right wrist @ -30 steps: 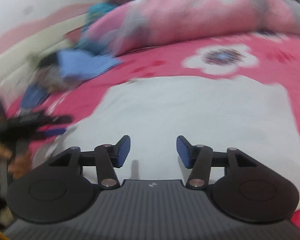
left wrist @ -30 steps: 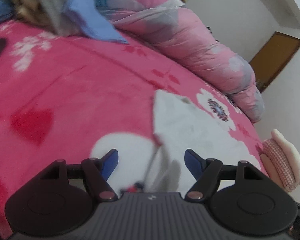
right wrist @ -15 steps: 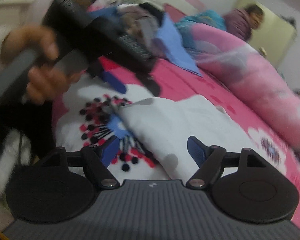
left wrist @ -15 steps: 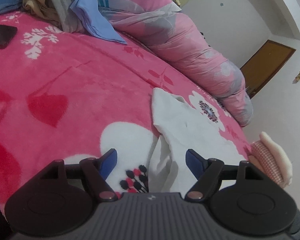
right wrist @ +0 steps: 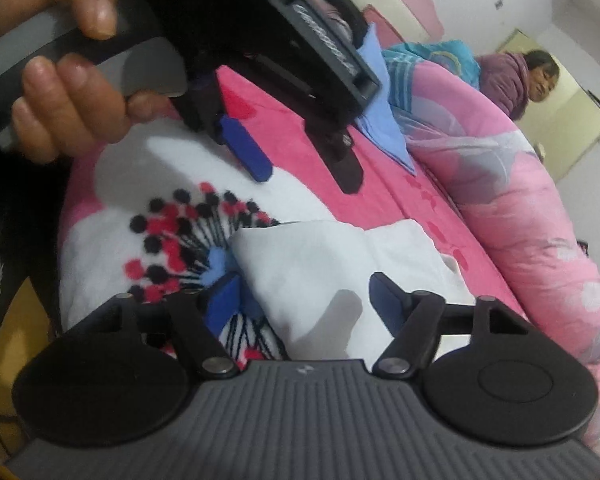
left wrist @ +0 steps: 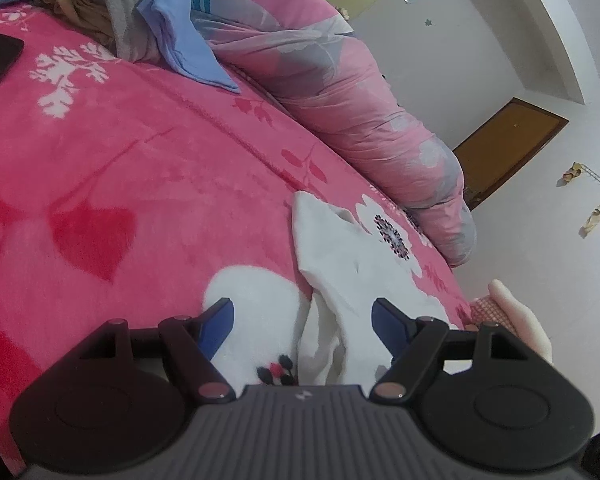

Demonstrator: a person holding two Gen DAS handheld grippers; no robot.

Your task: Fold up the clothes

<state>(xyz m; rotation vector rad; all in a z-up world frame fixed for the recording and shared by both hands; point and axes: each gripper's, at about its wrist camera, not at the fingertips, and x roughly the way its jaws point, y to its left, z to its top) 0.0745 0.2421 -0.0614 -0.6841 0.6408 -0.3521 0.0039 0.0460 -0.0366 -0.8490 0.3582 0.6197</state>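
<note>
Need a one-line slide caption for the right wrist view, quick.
Open right gripper over a white garment on the pink floral blanket; open left gripper held above.

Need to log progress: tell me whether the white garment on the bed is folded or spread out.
Folded. The white garment lies as a compact, doubled-over bundle on the pink blanket, with layered edges showing.

garment [left wrist: 356, 264] | white, plain | folded flat on pink blanket [left wrist: 140, 184], near edge rumpled | corner overlaps blanket's white flower print | unfolded clothes pile [left wrist: 132, 12] heaped well apart at far end
</note>
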